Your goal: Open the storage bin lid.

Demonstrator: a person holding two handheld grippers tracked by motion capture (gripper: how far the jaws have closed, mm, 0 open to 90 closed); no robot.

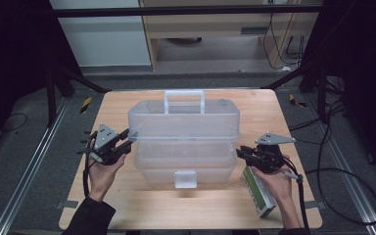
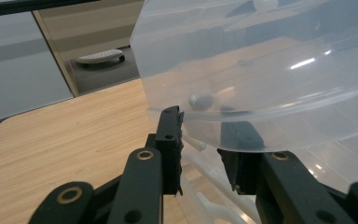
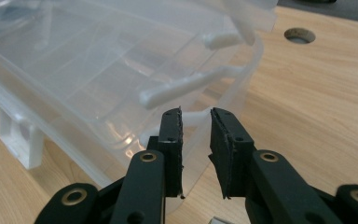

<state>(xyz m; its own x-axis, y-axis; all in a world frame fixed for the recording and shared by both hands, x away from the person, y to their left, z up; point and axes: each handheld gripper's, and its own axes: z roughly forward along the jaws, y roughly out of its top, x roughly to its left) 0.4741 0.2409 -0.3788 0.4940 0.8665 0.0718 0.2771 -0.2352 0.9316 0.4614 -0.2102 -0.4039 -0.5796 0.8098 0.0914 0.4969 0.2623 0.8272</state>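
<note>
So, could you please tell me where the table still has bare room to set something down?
The widest free patch is the front strip of the table, between the clear box and the near edge. Narrower strips lie left of the box and behind it. The right front corner is crowded: a green and white carton lies there by the right tongs.

green-white box (image 1: 258,192) | on wood table (image 1: 186,205) | near right edge

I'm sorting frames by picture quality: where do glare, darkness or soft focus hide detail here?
High view: the room's edges sink into black, while the wooden table is evenly lit. Left gripper view: white glare streaks cross the clear plastic storage box, and the background is soft. Right gripper view: small highlights on the box wall; far corner slightly blurred.
</note>
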